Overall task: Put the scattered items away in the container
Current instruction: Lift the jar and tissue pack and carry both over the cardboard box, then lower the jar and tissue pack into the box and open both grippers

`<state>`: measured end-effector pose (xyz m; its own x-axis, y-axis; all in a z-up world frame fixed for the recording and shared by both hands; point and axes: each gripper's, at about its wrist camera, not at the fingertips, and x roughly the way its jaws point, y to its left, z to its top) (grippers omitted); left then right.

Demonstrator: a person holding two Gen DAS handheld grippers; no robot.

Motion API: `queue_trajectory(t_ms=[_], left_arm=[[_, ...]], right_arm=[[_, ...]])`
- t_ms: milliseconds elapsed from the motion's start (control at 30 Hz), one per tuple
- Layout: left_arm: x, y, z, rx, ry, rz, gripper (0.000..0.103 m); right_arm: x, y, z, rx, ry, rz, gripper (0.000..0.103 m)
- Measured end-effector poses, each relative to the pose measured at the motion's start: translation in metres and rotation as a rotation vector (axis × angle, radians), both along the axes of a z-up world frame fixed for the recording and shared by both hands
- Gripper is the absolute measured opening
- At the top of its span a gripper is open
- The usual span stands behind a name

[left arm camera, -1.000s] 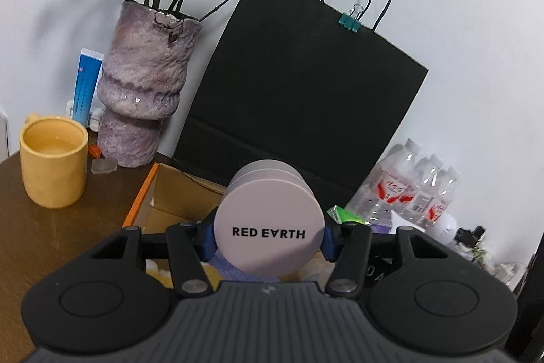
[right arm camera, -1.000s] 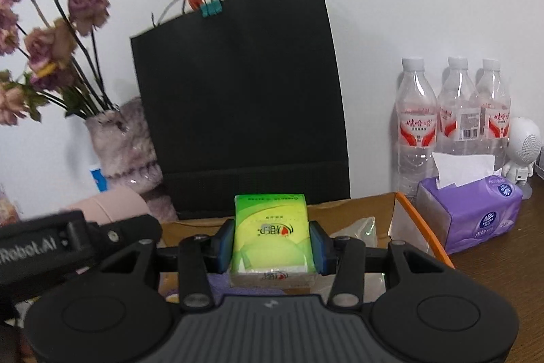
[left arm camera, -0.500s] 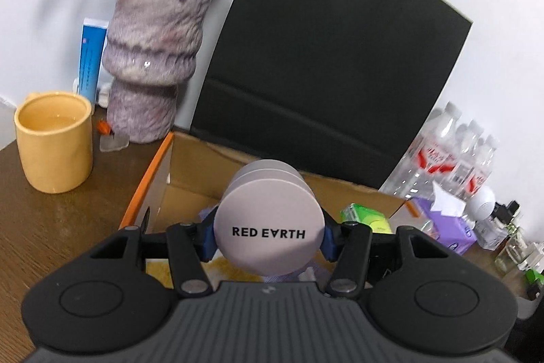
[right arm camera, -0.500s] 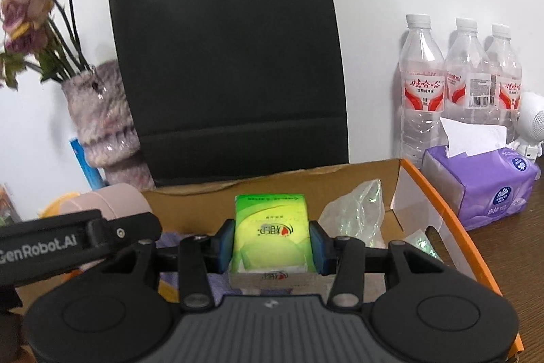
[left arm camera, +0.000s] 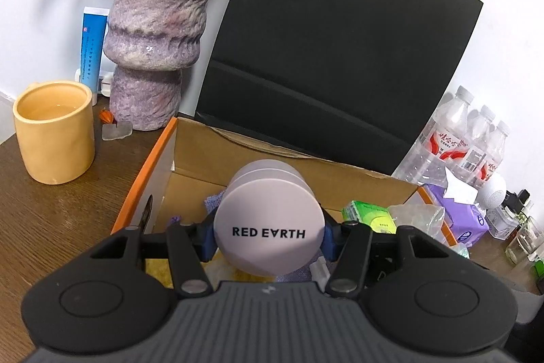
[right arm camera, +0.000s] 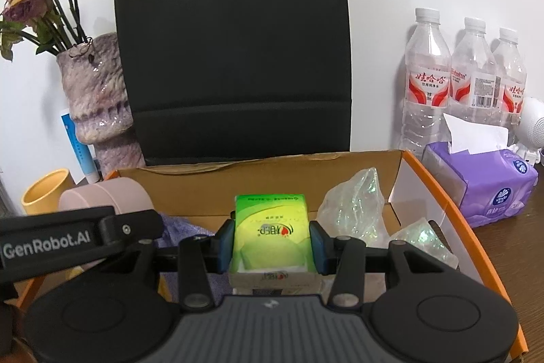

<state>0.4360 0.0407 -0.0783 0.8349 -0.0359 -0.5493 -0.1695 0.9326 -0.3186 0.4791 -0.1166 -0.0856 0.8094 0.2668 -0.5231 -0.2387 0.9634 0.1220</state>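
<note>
L gripper [left arm camera: 268,235] clamps pink jar [left arm camera: 268,227], R gripper [right arm camera: 272,242] clamps green tissue pack [right arm camera: 271,227]; both now lower, inside cardboard box [right arm camera: 442,203] walls.

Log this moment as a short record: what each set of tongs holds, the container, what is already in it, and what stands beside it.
left tongs: shut on pink round tin marked RED EARTH, above the box
right tongs: shut on green tissue pack, above the box
container: open cardboard box with orange rim
inside: crumpled clear plastic, purple cloth
beside: yellow mug, purple vase, black paper bag, water bottles, purple tissue pack
</note>
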Motion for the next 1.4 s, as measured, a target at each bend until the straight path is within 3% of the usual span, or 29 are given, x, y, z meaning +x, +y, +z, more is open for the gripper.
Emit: queue_trajectory(t_ms=[400, 467, 500, 600, 633, 700, 833, 967, 1033, 1400], left_arm=[[0.003, 0.001, -0.006, -0.009, 0.03, 0.004, 0.057], [0.002, 0.001, -0.005, -0.013, 0.028, 0.01, 0.057], [0.002, 0.002, -0.004, -0.014, 0.027, 0.014, 0.057], [-0.003, 0.002, 0.003, 0.003, 0.004, 0.044, 0.078], [-0.005, 0.003, 0.006, 0.003, -0.005, 0.052, 0.086], [-0.009, 0.004, 0.012, 0.002, -0.023, 0.062, 0.087], [-0.016, 0.004, 0.022, 0.003, -0.056, 0.075, 0.1], [-0.014, 0.004, 0.022, 0.001, -0.04, 0.083, 0.101], [-0.013, 0.005, 0.021, -0.005, -0.034, 0.085, 0.102], [-0.017, 0.006, 0.023, -0.007, -0.038, 0.079, 0.103]], right_arm=[[0.004, 0.001, -0.006, -0.026, 0.022, -0.004, 0.046], [0.005, 0.0, -0.005, -0.015, 0.034, -0.003, 0.054], [0.005, 0.0, -0.005, -0.014, 0.035, -0.006, 0.064], [0.005, -0.002, -0.004, -0.016, 0.034, -0.019, 0.075], [0.005, -0.002, -0.003, -0.014, 0.035, -0.021, 0.084], [0.005, -0.003, -0.001, 0.0, 0.042, -0.004, 0.091], [0.002, -0.003, 0.003, -0.003, 0.035, -0.002, 0.091], [0.002, 0.0, 0.004, -0.02, 0.038, -0.001, 0.095], [0.003, 0.0, 0.004, -0.024, 0.038, -0.005, 0.102], [0.002, -0.002, 0.005, -0.039, 0.04, -0.025, 0.103]])
